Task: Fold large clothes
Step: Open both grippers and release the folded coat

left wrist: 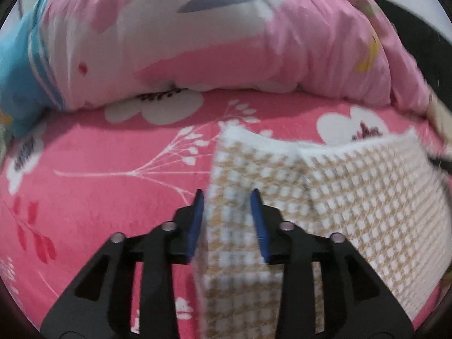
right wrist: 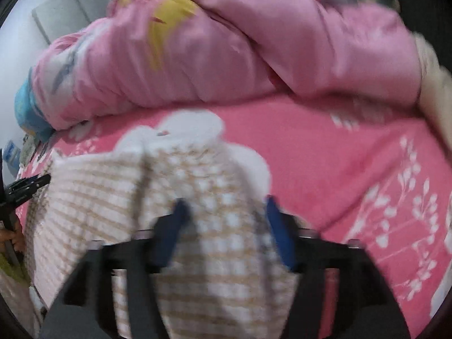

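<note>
A tan-and-white checked garment [left wrist: 325,197] lies folded on a pink floral bedsheet [left wrist: 99,197]. In the left wrist view my left gripper [left wrist: 227,195] stands open, its blue pads on either side of the garment's left edge, with cloth between them. In the right wrist view the same garment [right wrist: 118,197] fills the lower left. My right gripper [right wrist: 224,203] is open, its blue pads straddling the garment's right end. The left gripper's black tip [right wrist: 31,185] shows at the far left of that view.
A bulky pink quilt [left wrist: 226,42] with white, grey and yellow print is heaped along the far side of the bed; it also shows in the right wrist view [right wrist: 254,50]. A blue-patterned cloth [left wrist: 17,79] lies at the far left. A white cabinet [right wrist: 70,8] stands beyond.
</note>
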Demonstrator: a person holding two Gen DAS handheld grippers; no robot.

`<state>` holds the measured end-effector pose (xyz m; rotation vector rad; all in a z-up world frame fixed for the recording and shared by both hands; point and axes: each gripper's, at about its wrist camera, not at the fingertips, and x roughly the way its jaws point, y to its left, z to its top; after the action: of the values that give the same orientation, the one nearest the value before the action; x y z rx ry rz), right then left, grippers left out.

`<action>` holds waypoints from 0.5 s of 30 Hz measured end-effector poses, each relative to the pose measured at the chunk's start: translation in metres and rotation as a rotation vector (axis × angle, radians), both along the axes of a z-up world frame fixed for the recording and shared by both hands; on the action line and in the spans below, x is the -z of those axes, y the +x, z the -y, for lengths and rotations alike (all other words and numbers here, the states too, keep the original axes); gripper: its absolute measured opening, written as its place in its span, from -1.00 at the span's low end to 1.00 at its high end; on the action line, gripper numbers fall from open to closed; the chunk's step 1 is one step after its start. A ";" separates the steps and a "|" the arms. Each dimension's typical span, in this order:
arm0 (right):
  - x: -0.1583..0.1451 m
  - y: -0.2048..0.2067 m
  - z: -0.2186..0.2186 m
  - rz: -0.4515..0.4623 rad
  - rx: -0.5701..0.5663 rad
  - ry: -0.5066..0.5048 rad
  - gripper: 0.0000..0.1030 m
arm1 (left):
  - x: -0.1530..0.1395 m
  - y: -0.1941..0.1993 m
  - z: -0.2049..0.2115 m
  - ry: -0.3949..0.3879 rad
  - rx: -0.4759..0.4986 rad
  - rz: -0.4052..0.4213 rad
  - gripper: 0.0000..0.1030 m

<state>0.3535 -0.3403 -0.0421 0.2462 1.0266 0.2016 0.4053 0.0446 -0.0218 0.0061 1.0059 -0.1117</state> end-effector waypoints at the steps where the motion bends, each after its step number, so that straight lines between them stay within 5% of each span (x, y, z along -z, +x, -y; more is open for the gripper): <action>1: -0.005 -0.005 0.010 0.011 0.015 0.032 0.29 | -0.005 -0.002 -0.011 -0.046 -0.022 0.008 -0.29; 5: -0.040 -0.021 0.030 0.107 0.097 0.026 0.48 | -0.033 -0.011 -0.041 -0.207 -0.062 0.092 -0.27; 9: -0.063 -0.016 -0.005 0.198 0.042 0.034 0.45 | -0.043 -0.005 -0.018 -0.255 0.006 0.090 -0.27; 15: -0.032 0.033 -0.075 0.110 -0.038 -0.011 -0.16 | -0.006 0.034 0.033 -0.222 0.048 -0.031 -0.13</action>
<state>0.3863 -0.2648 -0.0097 0.2031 0.9234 0.2412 0.4397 0.0112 -0.0162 -0.1743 1.0203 -0.2676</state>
